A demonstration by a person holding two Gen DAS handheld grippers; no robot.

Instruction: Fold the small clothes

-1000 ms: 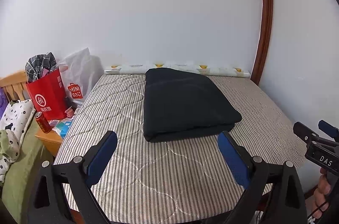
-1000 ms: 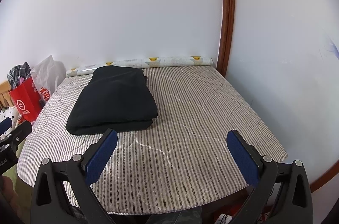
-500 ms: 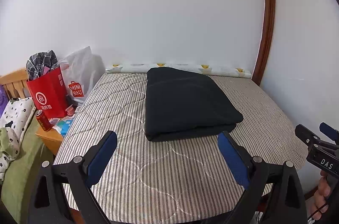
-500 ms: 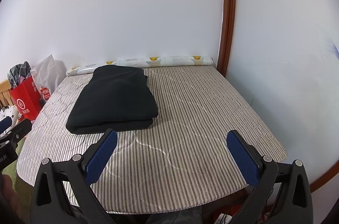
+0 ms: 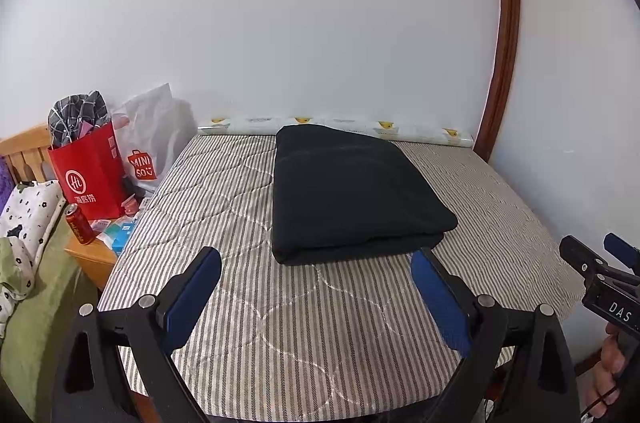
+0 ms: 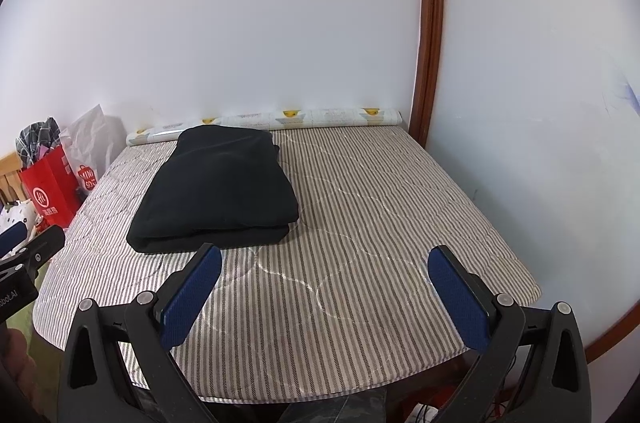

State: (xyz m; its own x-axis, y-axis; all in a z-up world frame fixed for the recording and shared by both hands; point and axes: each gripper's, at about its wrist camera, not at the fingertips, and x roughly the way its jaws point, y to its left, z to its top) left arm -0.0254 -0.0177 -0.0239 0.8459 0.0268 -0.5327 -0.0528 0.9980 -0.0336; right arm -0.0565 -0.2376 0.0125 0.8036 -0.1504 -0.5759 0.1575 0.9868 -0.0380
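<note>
In the left wrist view, the left gripper (image 5: 316, 297) hangs spread wide and empty, with the folded black garment (image 5: 352, 195) on the striped bed (image 5: 280, 335) just ahead, between its fingers. In the right wrist view, the right gripper (image 6: 326, 297), likewise gaping and empty, has the garment (image 6: 216, 191) ahead and leftward, beyond its left finger.

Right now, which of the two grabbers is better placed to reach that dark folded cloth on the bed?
Probably the left gripper: the black folded garment lies straight ahead between its open fingers. From the right gripper, also open, the garment sits off to the left, so it would need to swing across.
</note>
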